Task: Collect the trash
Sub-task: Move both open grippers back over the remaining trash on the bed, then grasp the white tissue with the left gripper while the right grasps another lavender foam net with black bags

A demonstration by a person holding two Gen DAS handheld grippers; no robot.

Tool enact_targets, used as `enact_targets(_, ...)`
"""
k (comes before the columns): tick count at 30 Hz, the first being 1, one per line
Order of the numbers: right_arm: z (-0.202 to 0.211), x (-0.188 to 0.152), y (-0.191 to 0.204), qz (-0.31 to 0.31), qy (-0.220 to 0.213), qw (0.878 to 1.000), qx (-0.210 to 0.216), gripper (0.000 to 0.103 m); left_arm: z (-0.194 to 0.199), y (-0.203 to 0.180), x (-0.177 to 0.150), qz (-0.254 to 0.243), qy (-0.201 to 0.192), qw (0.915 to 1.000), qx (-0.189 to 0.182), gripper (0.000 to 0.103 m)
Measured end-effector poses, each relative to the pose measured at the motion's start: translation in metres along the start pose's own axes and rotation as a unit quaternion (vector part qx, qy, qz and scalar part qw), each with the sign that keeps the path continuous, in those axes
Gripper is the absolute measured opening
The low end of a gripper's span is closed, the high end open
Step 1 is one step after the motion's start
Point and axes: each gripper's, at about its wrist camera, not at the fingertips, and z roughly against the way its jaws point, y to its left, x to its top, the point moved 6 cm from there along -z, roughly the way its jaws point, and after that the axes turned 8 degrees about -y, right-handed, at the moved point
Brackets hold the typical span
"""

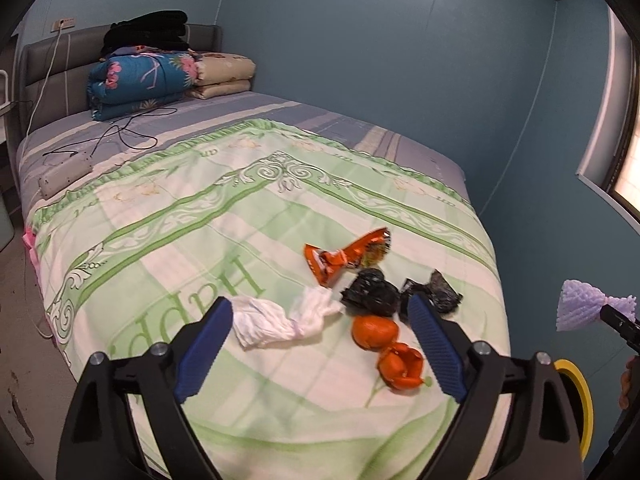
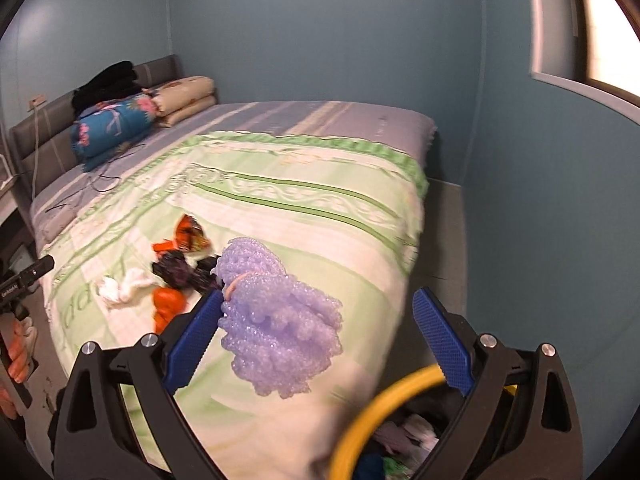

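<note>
Left gripper (image 1: 320, 344) gaped empty over tissue (image 1: 276, 316), peel (image 1: 394, 354) and wrappers (image 1: 348, 258); right gripper (image 2: 320, 340) wide, foam net (image 2: 276, 316) at its left jaw above the bin (image 2: 384, 404), grip unclear.

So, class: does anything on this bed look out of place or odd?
Yes. Litter is clustered near the foot of the green quilt: an orange snack wrapper, crumpled white tissue, black plastic scraps and orange peel. A power strip with tangled cables also lies on the bed.
</note>
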Motion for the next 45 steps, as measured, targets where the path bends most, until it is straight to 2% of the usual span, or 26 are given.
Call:
enact_targets(4, -0.028, 0.008, 0.026, 0.004, 0.005, 1.0, 0.028, 0.091, -0.013, 0.02, 0.005, 0.009, 0.002, 0.9998, 0.018, 0.094)
enact_targets(10, -0.073, 0.012, 0.058, 0.006, 0.023, 0.998, 0.059, 0.091, -0.03, 0.048, 0.003, 0.023, 0.011, 0.9992, 0.03, 0.095)
enact_targets(22, -0.127, 0.002, 0.093, 0.024, 0.047, 0.996, 0.066, 0.091, -0.064, 0.101, -0.023, 0.072, 0.045, 0.9955, 0.042, 0.095)
enact_targets(28, -0.151, -0.005, 0.099, 0.022, 0.056, 0.996, 0.061, 0.091, -0.086, 0.099, -0.039, 0.079, 0.067, 0.9942, 0.029, 0.095)
enact_targets(34, -0.183, -0.02, 0.101, 0.016, 0.074, 0.996, 0.052, 0.091, -0.112, 0.086, -0.051, 0.066, 0.088, 0.9937, 0.022, 0.095)
enact_targets(41, -0.225, -0.043, 0.107, 0.014, 0.122, 0.991, 0.05, 0.091, -0.144, 0.076, -0.062, 0.048, 0.112, 0.9922, 0.028, 0.095)
enact_targets(45, -0.241, -0.048, 0.119, 0.028, 0.133, 0.989, 0.054, 0.091, -0.162, 0.072, -0.069, 0.044, 0.129, 0.9904, 0.024, 0.094)
